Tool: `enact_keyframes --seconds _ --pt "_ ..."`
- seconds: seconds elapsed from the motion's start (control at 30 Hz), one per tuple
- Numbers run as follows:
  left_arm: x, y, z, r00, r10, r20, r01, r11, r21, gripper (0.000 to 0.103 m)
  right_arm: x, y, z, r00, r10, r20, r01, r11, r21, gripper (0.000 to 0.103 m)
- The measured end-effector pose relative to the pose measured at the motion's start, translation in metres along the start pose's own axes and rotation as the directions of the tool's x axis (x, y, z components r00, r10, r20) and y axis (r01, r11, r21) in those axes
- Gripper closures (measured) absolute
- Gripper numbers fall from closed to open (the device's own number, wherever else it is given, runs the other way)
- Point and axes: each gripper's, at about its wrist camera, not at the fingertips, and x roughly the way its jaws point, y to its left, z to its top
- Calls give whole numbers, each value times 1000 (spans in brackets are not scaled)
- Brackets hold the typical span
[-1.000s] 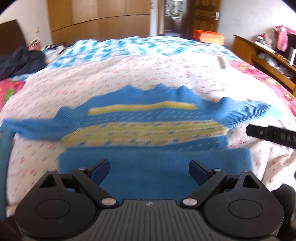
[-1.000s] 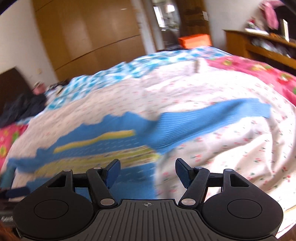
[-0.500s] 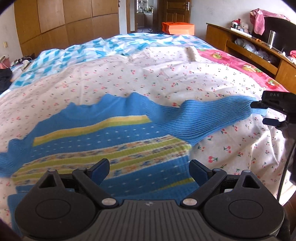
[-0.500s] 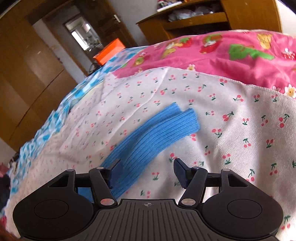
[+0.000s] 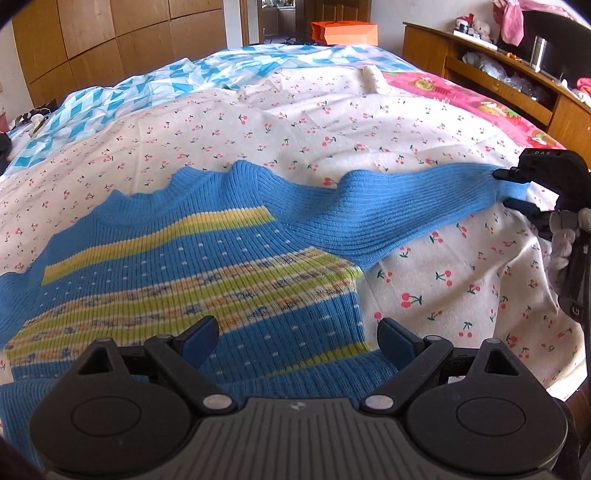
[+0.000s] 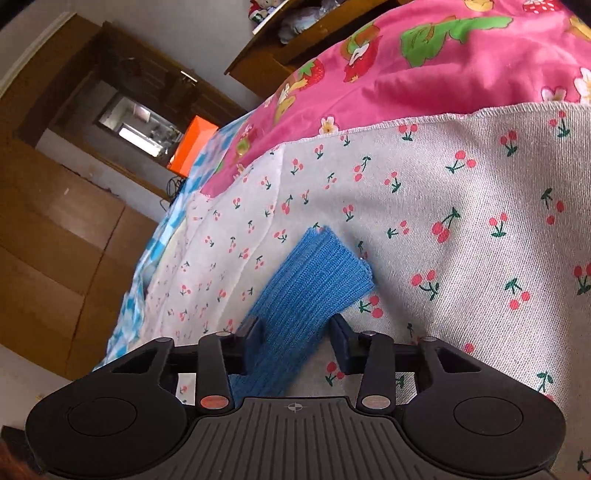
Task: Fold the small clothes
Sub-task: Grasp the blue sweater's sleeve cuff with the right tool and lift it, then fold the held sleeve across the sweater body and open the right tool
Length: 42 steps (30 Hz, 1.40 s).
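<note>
- The blue knitted sweater [image 5: 207, 266] lies flat on the bed in front of me, chest up, its right sleeve [image 5: 406, 199] stretched straight out to my right, so the sleeve's long axis runs sideways away from the body.
- My right gripper [image 6: 297, 338] straddles that sleeve near the cuff [image 6: 332, 266]. The jaws are closing with the ribbed knit between them, and a gap still shows beside the right-hand pad, so I judge the pinch is not yet made.
- The cuff end lies just beyond my right fingertips; the sleeve runs back under the gripper toward the sweater's body.
- My left gripper [image 5: 297, 338] hangs with its jaws wide and nothing in them, over the sweater's lower right corner, near the hem [image 5: 332, 373].
- The right hand is plainly the nearer one for the sleeve; folding it should mean carrying the cuff across toward the chest stripes.
- Underneath is a soft cherry-print sheet [image 5: 424, 122], with a pink strawberry cover [image 6: 443, 66] beyond it.
- Around the bed stand a wooden wardrobe [image 5: 110, 40] and an orange box [image 5: 343, 31] by the doorway.
</note>
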Motion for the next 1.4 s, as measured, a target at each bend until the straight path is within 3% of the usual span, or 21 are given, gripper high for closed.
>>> enact_keyframes --seconds 0.07,0.1,0.3,0.37,0.43,0.53,0.7,0.83,0.9,1.0,1.07,1.13,1.2,1.3,1.33,1.4 --pt "0 -3 0 1000 4 -4 -4 1000 8 6 -2 -4 2 1000 21 4 -21 999 32 86" --pt "0 -4 -1 1000 7 -4 -7 1000 13 6 -5 -5 2 999 32 9 -33 999 40 87" --pt "-4 -3 -5 1000 8 -4 -7 1000 20 6 -34 8 0 996 60 73 -56 997 -49 90" --pt "-6 1 -7 1000 7 -5 -7 1000 13 6 -31 12 2 998 34 51 -31 998 -51 90" --pt "-8 6 -8 1000 6 -3 -6 1000 6 6 -37 18 3 996 76 40 -75 997 -24 91" --pt "-13 20 -13 1000 16 11 -16 1000 -18 6 -56 52 -1 986 150 67 -141 983 -117 91" --pt "-19 56 -27 999 47 17 -46 996 -81 6 -66 131 -35 967 252 -44 -254 926 -278 91" --pt "-28 95 -41 996 84 28 -79 986 -147 6 -60 203 -104 924 301 -235 -375 834 -405 91" --pt "-34 118 -50 994 105 34 -97 977 -188 6 -54 235 -153 894 293 -339 -432 765 -478 91" --pt "-45 148 -64 988 149 43 -135 961 -242 6 -42 268 -236 854 231 -465 -496 630 -598 91" --pt "-53 169 -76 980 193 49 -172 946 -275 6 -29 277 -289 810 173 -560 -558 521 -646 88" --pt "-59 186 -87 972 230 51 -204 930 -306 6 -17 278 -331 794 91 -601 -566 470 -677 87" --pt "-62 198 -98 965 258 50 -228 916 -329 6 -13 276 -357 778 39 -627 -575 448 -685 87" --pt "-63 211 -109 968 249 41 -216 900 -379 6 -21 268 -369 756 -1 -655 -597 410 -690 73" --pt "-61 215 -108 973 226 43 -190 895 -403 6 -25 268 -370 759 -10 -651 -597 387 -702 67" --pt "-62 220 -107 979 194 69 -145 886 -440 6 -34 269 -375 770 -30 -638 -597 322 -735 67"
